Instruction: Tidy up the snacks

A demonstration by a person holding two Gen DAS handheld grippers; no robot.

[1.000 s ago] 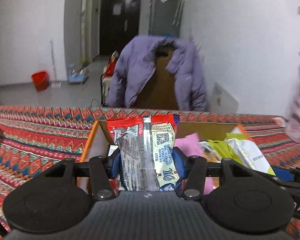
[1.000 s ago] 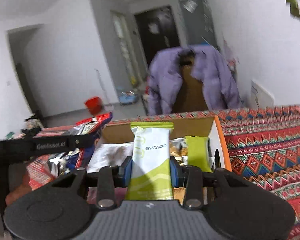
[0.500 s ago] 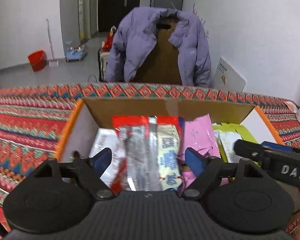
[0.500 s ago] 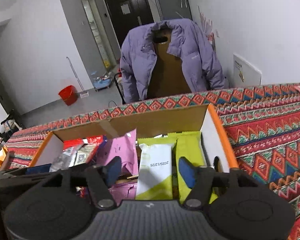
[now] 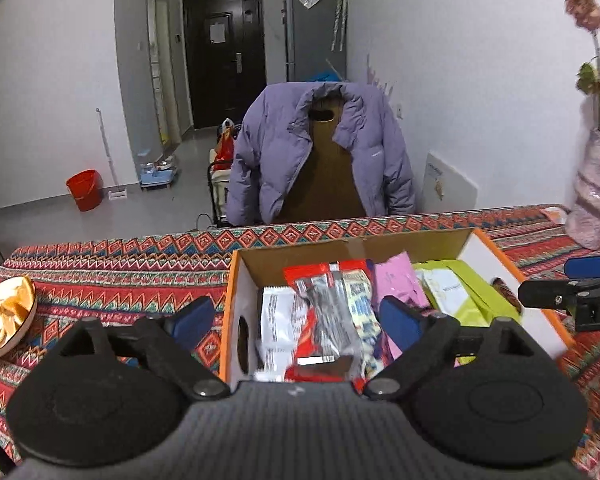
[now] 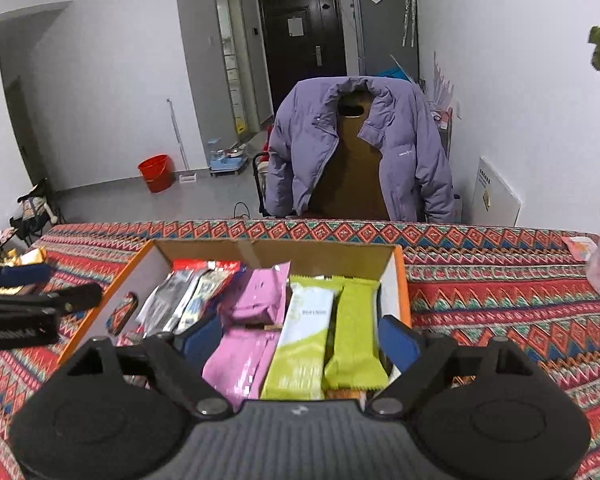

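An orange-rimmed cardboard box [image 5: 236,280] [image 6: 400,276] stands on the patterned tablecloth and holds upright snack packets. My left gripper [image 5: 296,320] is open and empty above its left part, over a red and silver packet [image 5: 324,304] and a white packet [image 5: 274,316]. My right gripper [image 6: 300,336] is open and empty above the right part, over a white and green packet [image 6: 304,336], a green packet [image 6: 354,340] and pink packets [image 6: 256,300]. Each gripper shows at the edge of the other's view.
A bowl of orange-coloured food [image 5: 4,320] sits at the table's left. A pinkish vase with flowers [image 5: 596,200] stands at the right. A chair with a purple jacket [image 5: 320,152] is behind the table. Loose items [image 6: 24,258] lie at the far left.
Both grippers have opened and let go of their packets, which now stand in the box. Both grippers have pulled back and up from the box.
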